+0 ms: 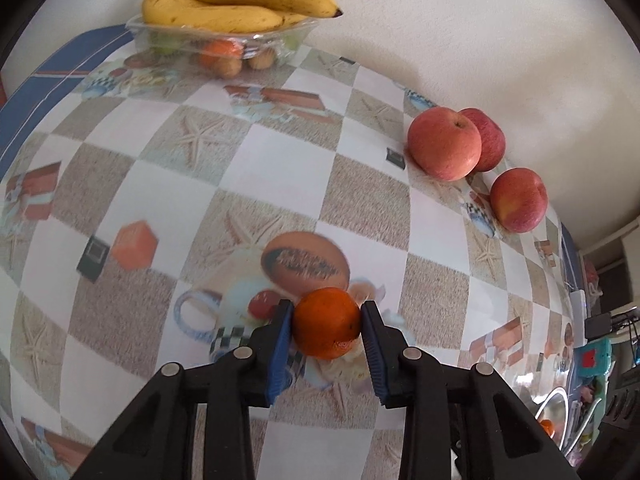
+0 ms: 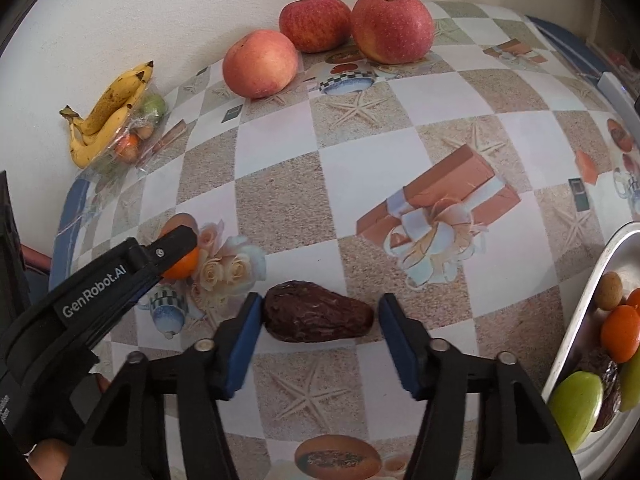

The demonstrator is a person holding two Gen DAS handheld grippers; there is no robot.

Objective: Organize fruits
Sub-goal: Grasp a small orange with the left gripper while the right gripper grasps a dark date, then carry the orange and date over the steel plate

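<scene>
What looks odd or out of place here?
Nothing spilled or damaged. Only stray fruit: three apples sit loose by the wall, and a dark wrinkled fruit lies on the table between the open right tool, outside the tray. The left tool grips an orange.

Checkered tablecloth [image 2: 360,168] w/ starfish & gift-box prints, white wall [image 1: 460,20] behind.

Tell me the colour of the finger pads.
Blue pads, clearest in the right wrist view.
</scene>
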